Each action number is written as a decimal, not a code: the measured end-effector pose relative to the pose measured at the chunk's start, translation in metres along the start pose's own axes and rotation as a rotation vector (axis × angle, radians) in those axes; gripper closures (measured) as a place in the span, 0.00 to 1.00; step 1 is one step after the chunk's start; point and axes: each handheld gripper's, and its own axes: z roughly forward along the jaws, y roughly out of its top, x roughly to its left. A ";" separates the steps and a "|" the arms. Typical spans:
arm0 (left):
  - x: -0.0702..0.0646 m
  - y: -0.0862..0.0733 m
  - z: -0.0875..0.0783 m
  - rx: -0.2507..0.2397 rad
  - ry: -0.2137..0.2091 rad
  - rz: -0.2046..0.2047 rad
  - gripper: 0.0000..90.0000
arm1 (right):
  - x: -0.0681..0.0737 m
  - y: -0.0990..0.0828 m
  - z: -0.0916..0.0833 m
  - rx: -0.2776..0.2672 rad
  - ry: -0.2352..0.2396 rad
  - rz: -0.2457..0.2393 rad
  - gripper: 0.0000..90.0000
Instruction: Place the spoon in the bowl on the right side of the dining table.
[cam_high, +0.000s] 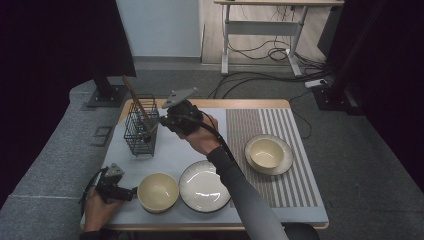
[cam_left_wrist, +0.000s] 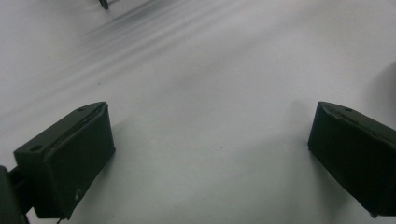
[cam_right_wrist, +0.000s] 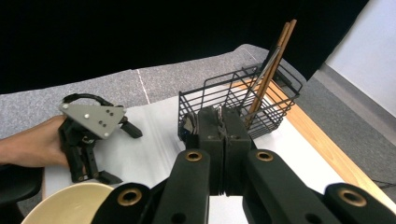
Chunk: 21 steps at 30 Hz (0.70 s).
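Note:
A black wire basket (cam_high: 141, 131) (cam_right_wrist: 238, 100) stands at the back left of the white mat (cam_high: 172, 150), with brown chopsticks (cam_high: 135, 97) (cam_right_wrist: 273, 56) leaning in it. My right gripper (cam_high: 157, 125) (cam_right_wrist: 223, 116) hovers at the basket's right side, its jaws shut on a thin metal utensil (cam_right_wrist: 218, 108) whose tip points down into the basket. My left gripper (cam_high: 131, 193) (cam_left_wrist: 210, 149) (cam_right_wrist: 122, 154) rests open on the mat at the front left, nothing between its jaws, just left of a cream bowl (cam_high: 158, 191) (cam_right_wrist: 70, 203).
A ribbed white plate (cam_high: 204, 186) lies at the front centre. A second cream bowl (cam_high: 266, 153) sits on a small plate on the striped mat (cam_high: 295, 185) at the right. The table's wooden edge (cam_right_wrist: 327, 149) runs behind the basket.

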 end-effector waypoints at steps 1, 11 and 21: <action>0.000 0.000 0.000 0.000 0.000 0.000 0.00 | 0.001 0.000 -0.001 0.000 0.004 -0.003 0.99; 0.000 0.000 0.000 -0.002 0.001 0.000 0.00 | 0.011 -0.011 -0.006 0.013 0.027 -0.024 0.99; 0.000 0.000 0.000 -0.002 -0.001 0.000 0.00 | 0.006 -0.027 -0.016 0.022 0.019 -0.008 0.99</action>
